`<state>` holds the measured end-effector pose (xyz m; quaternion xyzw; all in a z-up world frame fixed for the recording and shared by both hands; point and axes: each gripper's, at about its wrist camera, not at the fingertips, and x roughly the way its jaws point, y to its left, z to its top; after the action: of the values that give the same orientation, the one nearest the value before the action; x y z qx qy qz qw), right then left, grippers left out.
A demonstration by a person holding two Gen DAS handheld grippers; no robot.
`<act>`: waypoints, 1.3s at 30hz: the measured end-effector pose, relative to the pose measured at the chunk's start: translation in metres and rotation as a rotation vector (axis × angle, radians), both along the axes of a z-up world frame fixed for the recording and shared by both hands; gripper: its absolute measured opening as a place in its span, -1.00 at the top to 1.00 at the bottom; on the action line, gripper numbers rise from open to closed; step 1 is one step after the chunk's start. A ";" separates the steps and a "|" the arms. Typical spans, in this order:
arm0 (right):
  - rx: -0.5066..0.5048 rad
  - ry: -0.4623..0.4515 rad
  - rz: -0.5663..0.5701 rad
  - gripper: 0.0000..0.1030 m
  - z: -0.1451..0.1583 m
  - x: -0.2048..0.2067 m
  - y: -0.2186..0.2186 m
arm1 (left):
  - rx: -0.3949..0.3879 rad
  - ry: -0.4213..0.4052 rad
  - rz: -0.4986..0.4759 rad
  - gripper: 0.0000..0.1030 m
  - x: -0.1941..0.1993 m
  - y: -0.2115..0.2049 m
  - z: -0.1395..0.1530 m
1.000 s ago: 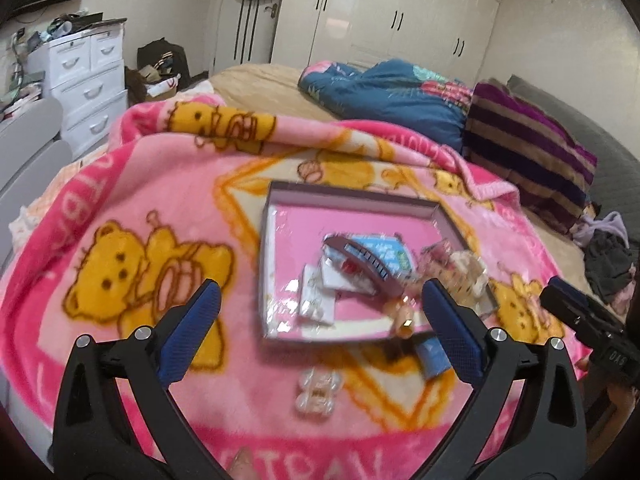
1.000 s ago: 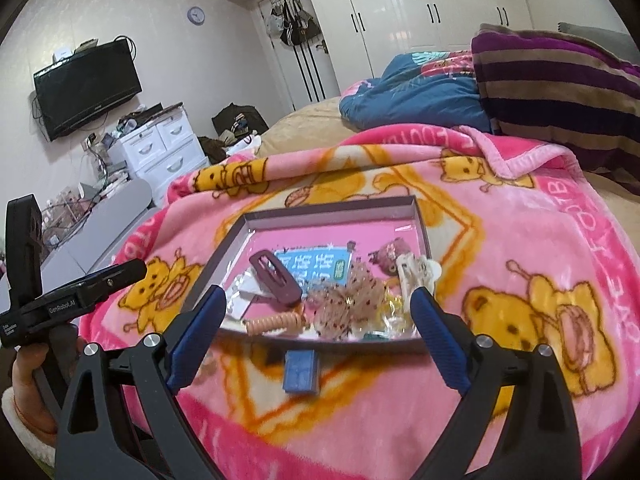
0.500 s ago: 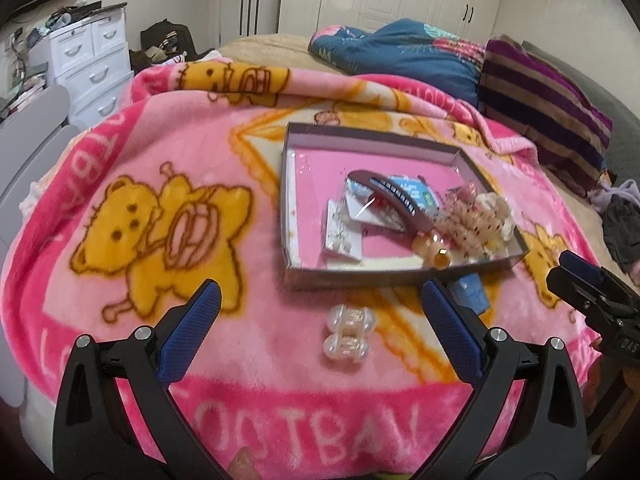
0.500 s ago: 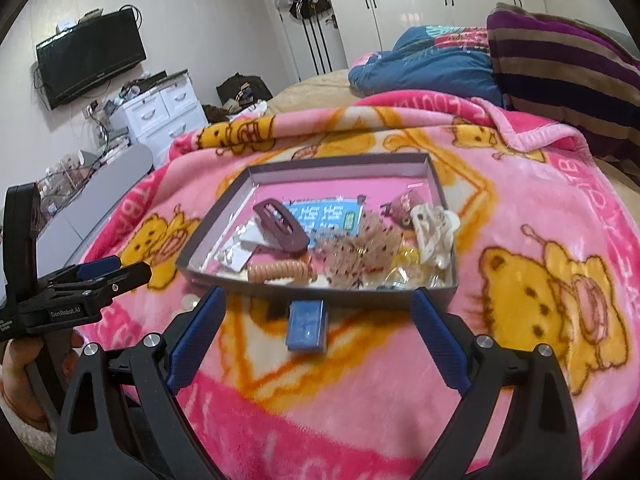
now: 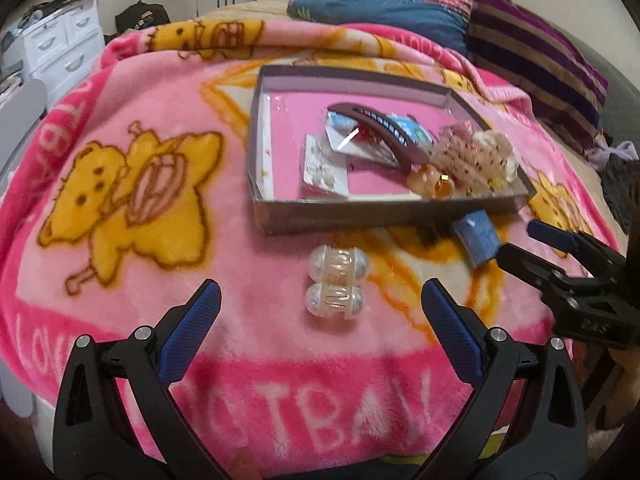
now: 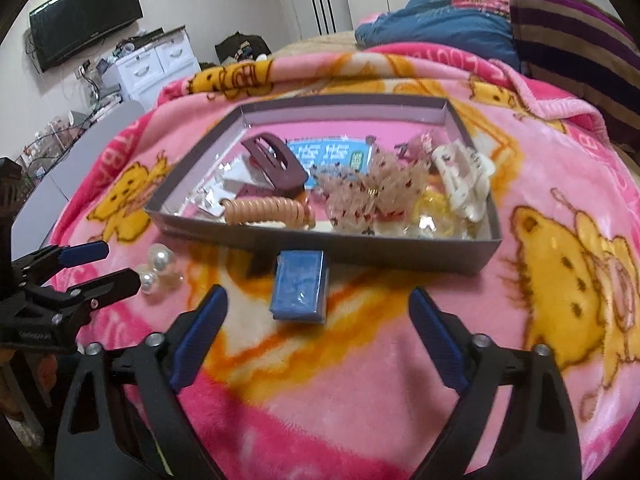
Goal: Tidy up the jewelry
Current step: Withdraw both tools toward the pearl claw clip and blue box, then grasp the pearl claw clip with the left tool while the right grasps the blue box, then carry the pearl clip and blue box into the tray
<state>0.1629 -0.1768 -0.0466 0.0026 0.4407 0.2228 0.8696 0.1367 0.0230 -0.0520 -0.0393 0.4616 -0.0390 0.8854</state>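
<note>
Pink blanket carries everything. My left gripper gapes empty over the pearl clip, which lies before the tray's near edge. My right gripper, its jaws just narrowing but apart, frames the blue box. I'd descend straight, pads flanking the short sides, and avoid snagging fleece.

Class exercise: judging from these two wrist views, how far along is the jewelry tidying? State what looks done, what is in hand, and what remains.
Done: clips and hair ties already lie in the tray. In hand: nothing; the left gripper and right gripper both have open, empty jaws, the right's just closing slightly. Left: the pearl clip and blue box sit outside on the blanket.
</note>
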 end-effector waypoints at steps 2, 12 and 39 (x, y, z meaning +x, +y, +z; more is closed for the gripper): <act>0.006 0.019 0.013 -0.53 -0.006 0.004 0.003 | -0.011 0.018 -0.008 -0.82 0.002 -0.001 -0.006; 0.018 0.045 0.011 0.19 -0.026 0.021 0.008 | -0.024 0.067 -0.027 -0.21 0.012 -0.002 -0.022; 0.147 -0.033 0.046 0.38 0.031 -0.022 -0.021 | -0.071 -0.094 -0.041 0.49 -0.008 -0.003 0.031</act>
<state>0.1409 -0.1975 -0.0156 0.0524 0.4089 0.2745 0.8687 0.1288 0.0199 -0.0207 -0.0591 0.4186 -0.0753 0.9031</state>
